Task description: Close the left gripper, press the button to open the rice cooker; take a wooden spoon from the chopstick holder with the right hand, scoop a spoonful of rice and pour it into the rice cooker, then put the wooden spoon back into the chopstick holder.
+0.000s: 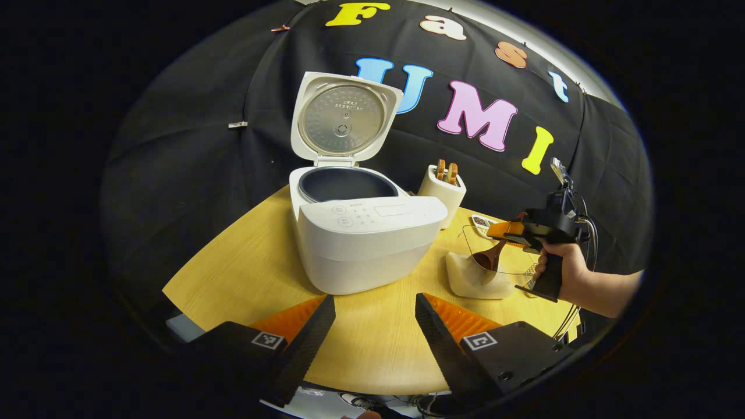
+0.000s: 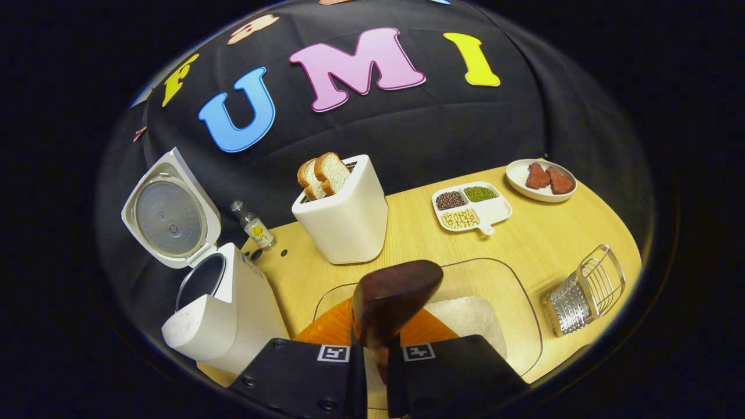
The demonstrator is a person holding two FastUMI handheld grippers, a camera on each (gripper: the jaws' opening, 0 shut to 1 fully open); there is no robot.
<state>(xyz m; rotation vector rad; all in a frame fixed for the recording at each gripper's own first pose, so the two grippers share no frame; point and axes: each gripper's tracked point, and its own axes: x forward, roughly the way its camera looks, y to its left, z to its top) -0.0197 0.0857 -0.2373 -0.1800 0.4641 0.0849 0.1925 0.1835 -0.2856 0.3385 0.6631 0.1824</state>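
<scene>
spoon in hand, rice not yet scooped

the rice cooker stands open, lid up, pot empty as far as i can tell. the right gripper is clenched on the wooden spoon, bowl poised above the rice in the clear container; scooping, pouring and returning it remain. the left gripper hovers near the table's front, fingers spread and holding nothing.

Wooden table; rice cooker; toaster
</scene>
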